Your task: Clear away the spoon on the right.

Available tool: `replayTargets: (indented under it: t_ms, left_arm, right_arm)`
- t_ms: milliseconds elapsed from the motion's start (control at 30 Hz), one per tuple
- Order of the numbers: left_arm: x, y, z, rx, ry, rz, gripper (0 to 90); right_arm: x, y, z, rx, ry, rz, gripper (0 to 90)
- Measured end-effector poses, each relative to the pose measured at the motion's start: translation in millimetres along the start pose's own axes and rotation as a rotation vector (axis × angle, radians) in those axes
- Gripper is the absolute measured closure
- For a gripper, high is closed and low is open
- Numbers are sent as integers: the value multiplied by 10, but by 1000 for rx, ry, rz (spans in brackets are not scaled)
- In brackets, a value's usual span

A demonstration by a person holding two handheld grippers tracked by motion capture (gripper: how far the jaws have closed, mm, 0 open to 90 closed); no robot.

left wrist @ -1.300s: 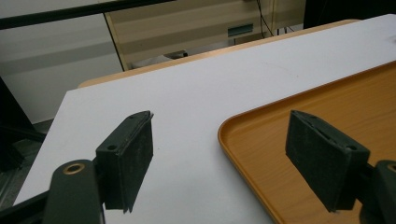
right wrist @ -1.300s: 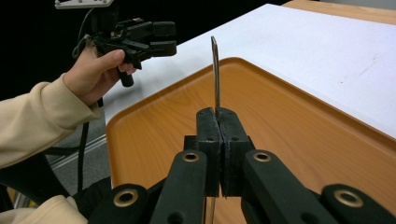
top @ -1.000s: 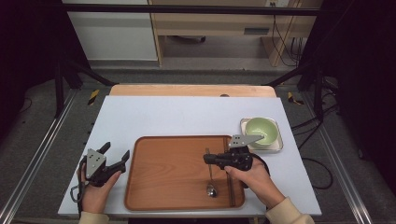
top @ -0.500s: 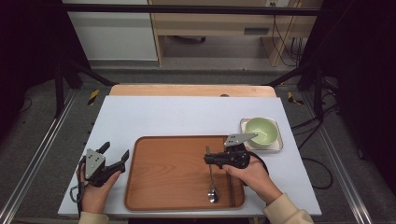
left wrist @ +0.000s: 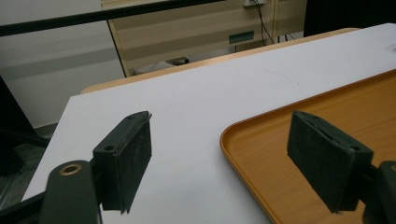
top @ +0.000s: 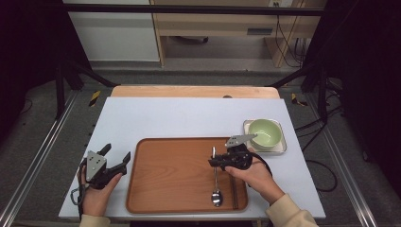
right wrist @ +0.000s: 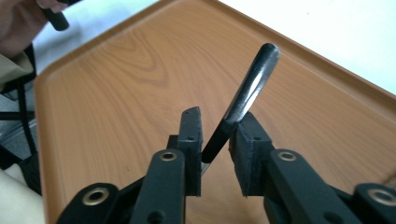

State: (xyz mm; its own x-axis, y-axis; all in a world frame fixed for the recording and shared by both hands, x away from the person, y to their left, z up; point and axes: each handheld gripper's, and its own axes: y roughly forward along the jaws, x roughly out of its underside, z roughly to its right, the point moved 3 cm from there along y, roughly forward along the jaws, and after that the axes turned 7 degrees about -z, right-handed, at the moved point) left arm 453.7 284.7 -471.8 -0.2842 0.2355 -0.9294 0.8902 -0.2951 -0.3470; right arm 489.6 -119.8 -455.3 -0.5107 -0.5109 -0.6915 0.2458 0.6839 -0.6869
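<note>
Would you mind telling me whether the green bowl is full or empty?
Empty, as far as visible: the bowl shows only its bare pale green inside from the high view.

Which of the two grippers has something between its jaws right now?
The right gripper: its jaws stand around the handle of the spoon over the wooden tray. The left gripper sits open beside the tray, holding nothing.
</note>
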Motion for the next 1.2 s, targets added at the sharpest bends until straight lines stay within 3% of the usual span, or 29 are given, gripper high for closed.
replayTargets:
  t_ms: [267,333,567,800,1200]
  left_arm:
    - [0,0,-2,1,1,0,217]
    - [0,1,-2,0,1,0,217]
    - [-1,0,1,1,5,-1,217]
    - [-2,-2,1,-1,5,1,217]
    - [-5,-2,4,0,7,1,217]
  right_arm:
    - [22,34,38,62,25,-41,567]
    - [24,40,53,75,32,-35,488]
    - [34,37,66,120,30,-39,355]
    - [37,32,77,141,33,-29,320]
    - [-12,140,42,179,-13,-38,223]
